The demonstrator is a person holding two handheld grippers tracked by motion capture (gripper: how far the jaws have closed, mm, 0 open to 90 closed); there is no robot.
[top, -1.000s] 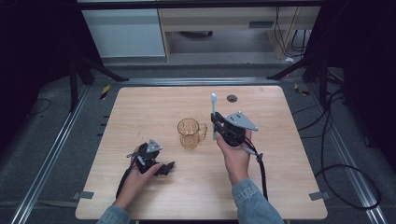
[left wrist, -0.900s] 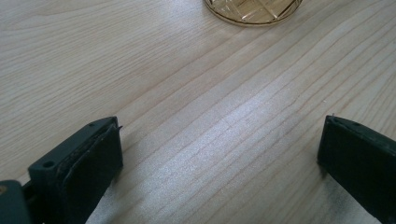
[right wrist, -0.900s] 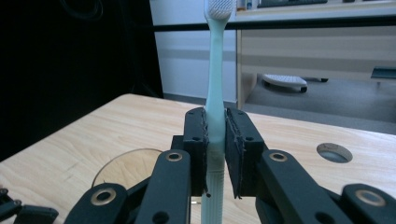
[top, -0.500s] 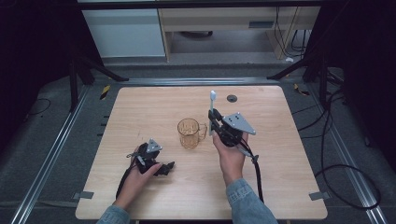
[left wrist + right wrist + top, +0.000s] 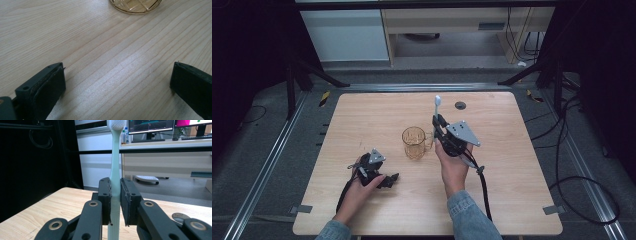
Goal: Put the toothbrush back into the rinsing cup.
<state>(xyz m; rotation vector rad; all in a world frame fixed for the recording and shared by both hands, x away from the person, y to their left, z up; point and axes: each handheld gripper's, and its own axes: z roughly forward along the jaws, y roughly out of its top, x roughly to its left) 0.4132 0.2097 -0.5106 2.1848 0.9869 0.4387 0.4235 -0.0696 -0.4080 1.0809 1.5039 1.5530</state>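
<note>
Toothbrush: pale green plastic toothbrush [image 5: 115,157], bristle head up, pinched upright by the right gripper [image 5: 115,195] just right of the mug.
Mug: amber ribbed glass mug [image 5: 415,142], mid-table, empty, handle toward the right gripper.
Left gripper: left gripper [image 5: 117,82] rests low on the light wooden table [image 5: 362,115], jaws spread, nothing between.
Around: small dark round disc [image 5: 460,105] near the far edge, well apart.

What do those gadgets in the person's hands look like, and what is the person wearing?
Each hand holds a black tool: the left gripper and the right gripper each have two flat-padded black jaws with brass-ringed pivots, a grey three-cornered plate on top, and a black cable trailing off. The sleeves are blue denim.
</note>
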